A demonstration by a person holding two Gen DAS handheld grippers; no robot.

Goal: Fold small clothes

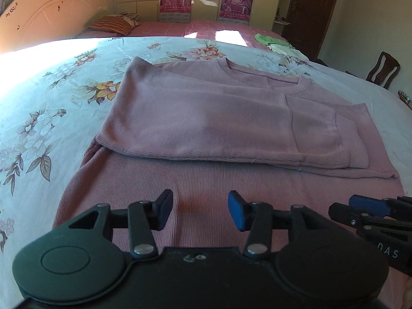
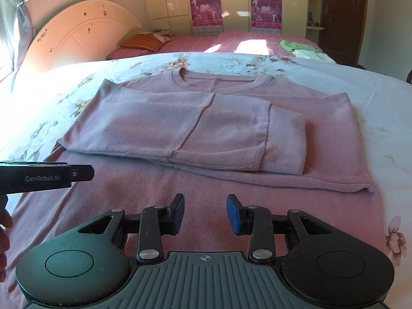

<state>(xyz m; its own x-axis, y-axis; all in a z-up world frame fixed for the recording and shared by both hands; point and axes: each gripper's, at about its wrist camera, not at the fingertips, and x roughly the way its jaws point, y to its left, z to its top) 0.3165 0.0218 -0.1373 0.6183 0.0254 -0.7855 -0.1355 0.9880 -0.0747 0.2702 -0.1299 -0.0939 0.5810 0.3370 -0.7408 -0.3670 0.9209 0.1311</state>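
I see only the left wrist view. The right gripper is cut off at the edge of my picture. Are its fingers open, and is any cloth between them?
Observer: The right gripper is open. Nothing is between its fingers; the pink sweater lies beyond them.
Operator: What makes the glare on the left?
Observer: A curtained window beside the headboard.
Operator: Is the person visible?
Observer: Only part of a hand, under the left gripper.

Strong sunlight from left, glare on bedsheet (image 1: 31, 59); fisheye bending, dark corners; sharp focus.
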